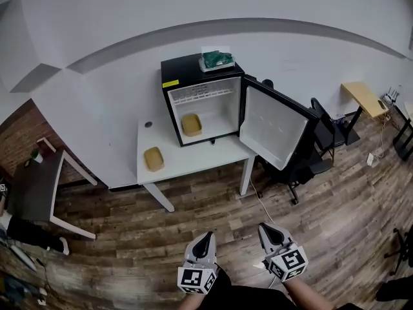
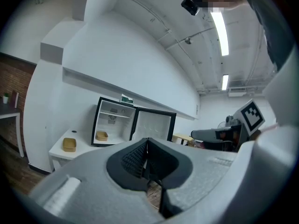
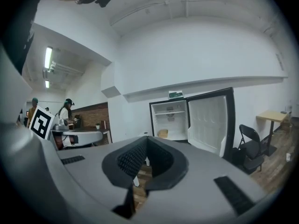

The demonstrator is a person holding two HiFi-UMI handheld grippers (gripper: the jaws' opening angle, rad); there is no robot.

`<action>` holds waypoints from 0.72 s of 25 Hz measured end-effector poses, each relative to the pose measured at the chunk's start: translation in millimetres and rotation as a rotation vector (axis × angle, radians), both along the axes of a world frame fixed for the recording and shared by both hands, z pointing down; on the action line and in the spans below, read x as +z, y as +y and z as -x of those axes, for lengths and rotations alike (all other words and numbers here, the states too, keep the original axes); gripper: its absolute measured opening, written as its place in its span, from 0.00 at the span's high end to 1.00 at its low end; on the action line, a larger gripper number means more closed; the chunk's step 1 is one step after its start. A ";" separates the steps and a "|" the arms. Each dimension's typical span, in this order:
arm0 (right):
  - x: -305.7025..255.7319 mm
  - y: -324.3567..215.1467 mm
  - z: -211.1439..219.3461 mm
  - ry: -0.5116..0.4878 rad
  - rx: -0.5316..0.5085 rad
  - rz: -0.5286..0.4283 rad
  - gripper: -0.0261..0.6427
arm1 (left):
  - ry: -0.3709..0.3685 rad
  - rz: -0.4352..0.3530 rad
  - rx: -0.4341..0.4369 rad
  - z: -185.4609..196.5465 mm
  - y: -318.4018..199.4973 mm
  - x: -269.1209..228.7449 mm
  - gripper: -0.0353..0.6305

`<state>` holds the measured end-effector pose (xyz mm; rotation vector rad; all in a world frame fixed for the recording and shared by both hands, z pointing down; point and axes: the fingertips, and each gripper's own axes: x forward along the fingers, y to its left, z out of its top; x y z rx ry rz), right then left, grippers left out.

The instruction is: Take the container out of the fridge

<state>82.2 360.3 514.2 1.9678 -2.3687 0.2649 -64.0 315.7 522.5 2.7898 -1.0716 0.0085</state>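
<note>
Closure is plain on both grey two-jaw grippers: the left gripper (image 2: 146,146) has its ridged black pads pressed together with nothing between them, and the right gripper (image 3: 145,143) is shut and empty in the same way. Both are held low in the head view above the wood-plank floor (image 1: 193,215), pointing roughly level towards the far wall. A wide stretch of floor lies ahead of them, and beyond it stands the white counter (image 1: 200,160). On it sits the small black fridge with a white interior (image 1: 173,66), whose door (image 1: 274,128) is swung fully open to the right. The tan, shallow, round-cornered container (image 1: 191,124) sits on the fridge floor towards its left wall, below the wire shelf, well apart from either gripper. It lies ahead and slightly left of the left gripper. In the right gripper view it sits almost straight past the shut tips, so neither hand looks clearly nearer. The open door flanks the right hand's line of approach. The container looks nearly square from here, and its long axis is too small to judge. A second, similar tan container (image 1: 153,158) lies on the counter just outside, left of the fridge's front.
</note>
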 end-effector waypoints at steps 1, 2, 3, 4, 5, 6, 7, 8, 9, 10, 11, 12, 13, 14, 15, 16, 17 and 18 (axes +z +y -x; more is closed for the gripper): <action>0.4 -10.5 2.3 -0.006 0.005 0.009 0.96 | 0.001 0.002 0.006 1.8 -11.4 -1.5 0.92; 0.3 -21.5 5.2 -0.010 0.007 0.017 0.96 | 0.002 0.007 0.013 3.8 -23.2 -3.5 0.92; -0.7 -33.1 8.0 -0.011 0.009 0.022 0.96 | 0.005 0.015 0.020 5.7 -35.2 -6.1 0.92; -2.0 -45.3 10.6 -0.010 0.010 0.025 0.96 | 0.010 0.026 0.029 7.3 -47.1 -9.2 0.92; -3.3 -57.7 13.2 -0.008 0.011 0.027 0.96 | 0.016 0.035 0.039 9.3 -58.7 -12.8 0.92; -4.0 -69.9 16.3 -0.008 0.010 0.029 0.96 | 0.020 0.038 0.046 12.3 -70.2 -16.4 0.92; -3.7 -81.6 19.8 -0.010 0.008 0.031 0.96 | 0.021 0.036 0.048 16.4 -81.4 -19.7 0.92; -2.6 -92.7 23.7 -0.013 0.007 0.035 0.96 | 0.021 0.031 0.048 21.2 -92.4 -22.0 0.92; -1.1 -103.5 27.6 -0.017 0.010 0.040 0.96 | 0.022 0.026 0.049 26.2 -103.2 -23.5 0.92; 0.4 -114.2 31.8 -0.017 0.015 0.045 0.96 | 0.024 0.024 0.051 31.2 -114.0 -24.3 0.92; 1.6 -125.0 36.5 -0.015 0.021 0.050 0.96 | 0.027 0.023 0.056 36.2 -124.8 -24.4 0.92; 2.3 -135.8 41.4 -0.011 0.027 0.054 0.96 | 0.031 0.022 0.062 41.1 -135.4 -24.1 0.92; 2.3 -146.4 45.7 -0.003 0.030 0.058 0.96 | 0.037 0.021 0.069 45.5 -145.2 -23.5 0.92; 1.7 -156.4 48.8 0.007 0.032 0.063 0.96 | 0.044 0.021 0.074 49.3 -154.0 -22.5 0.92; 0.6 -165.8 50.8 0.020 0.033 0.069 0.96 | 0.050 0.021 0.078 52.7 -161.9 -20.8 0.92; -0.6 -175.0 51.9 0.034 0.036 0.074 0.96 | 0.053 0.021 0.082 55.9 -169.5 -18.5 0.92; -1.9 -184.2 52.5 0.045 0.040 0.078 0.96 | 0.054 0.023 0.089 59.1 -177.2 -16.0 0.92; -3.3 -193.2 52.9 0.054 0.046 0.080 0.96 | 0.055 0.028 0.097 62.3 -184.8 -13.6 0.92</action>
